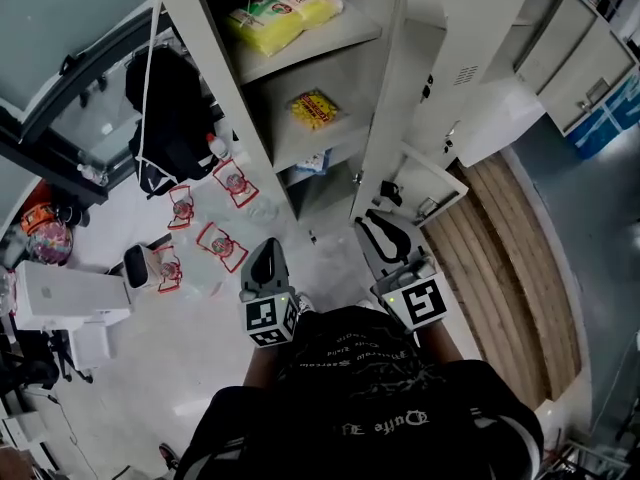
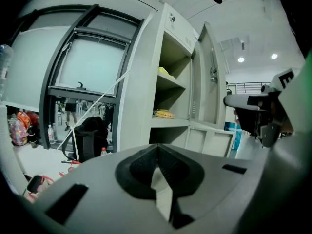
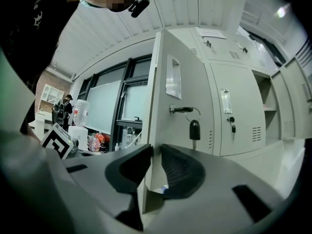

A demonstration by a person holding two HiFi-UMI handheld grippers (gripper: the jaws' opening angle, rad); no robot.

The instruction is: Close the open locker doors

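**Right gripper (image 1: pixel 375 218) clamped on the open locker door (image 1: pixel 395 98), left gripper (image 1: pixel 268 250) shut beside it.**
The right gripper's (image 3: pixel 153 151) jaws pinch the free edge of the locker door (image 3: pixel 178 130), low on the door and just beside its hanging key (image 3: pixel 194 129). The left gripper (image 2: pixel 157 147) hovers left of the door, apart from it, with its jaws together on nothing. Yellow packets (image 1: pixel 285 16) lie on shelves left of the door. A smaller door (image 1: pixel 428 183) stands open just below it. A black bag (image 1: pixel 165 93) sits well to its left.

Locker room: rows of grey lockers (image 3: pixel 239 130)
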